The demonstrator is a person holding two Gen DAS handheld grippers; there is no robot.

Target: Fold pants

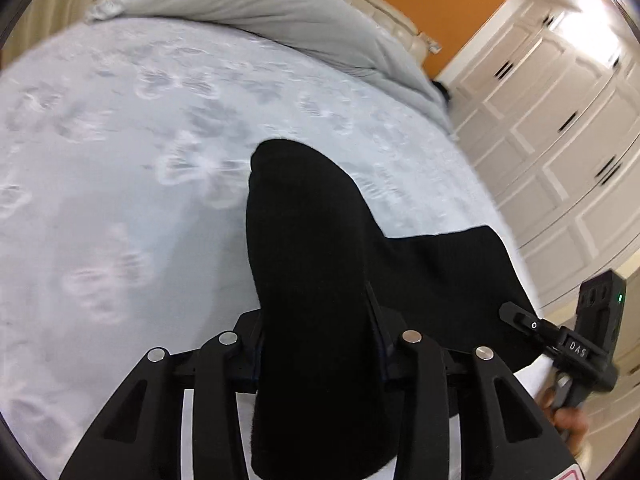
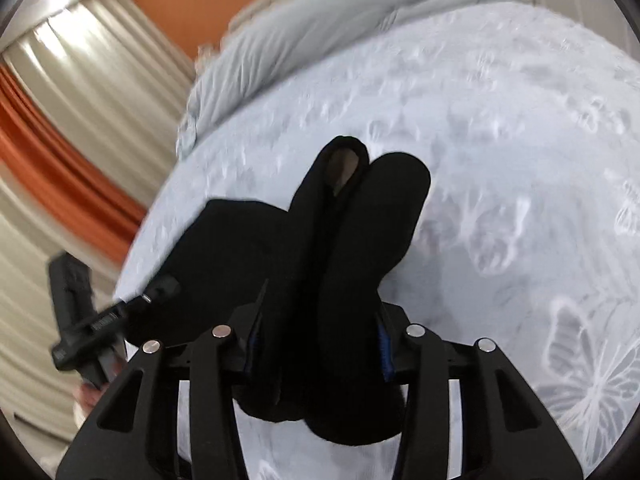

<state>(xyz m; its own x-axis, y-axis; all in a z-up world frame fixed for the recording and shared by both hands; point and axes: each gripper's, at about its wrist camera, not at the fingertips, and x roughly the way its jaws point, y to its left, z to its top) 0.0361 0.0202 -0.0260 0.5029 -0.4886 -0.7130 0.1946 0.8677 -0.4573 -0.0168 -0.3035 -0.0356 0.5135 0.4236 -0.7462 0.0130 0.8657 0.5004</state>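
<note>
Left claw: my left claw [image 1: 320, 320] is clamped on a thick fold of the black pants [image 1: 316, 280]; the cloth fills the gap between the fingers and spills toward me over them.
Right claw: my right claw [image 2: 320, 320] is clamped on another bunch of the pants [image 2: 344, 264], two rounded folds rising past the fingers.
Pants: held up between both claws above the near part of the bed [image 1: 120, 160], with a flat part spreading toward the bed's near edge.
Other claw seen: from the left camera the right claw [image 1: 520, 316] shows at the right, touching the cloth.
Bed: pale cover with a butterfly pattern; a grey duvet [image 1: 248, 0] lies bunched along the far side.
Room: white cupboards [image 1: 560, 120] at right, curtains [image 2: 80, 120] at left.
</note>
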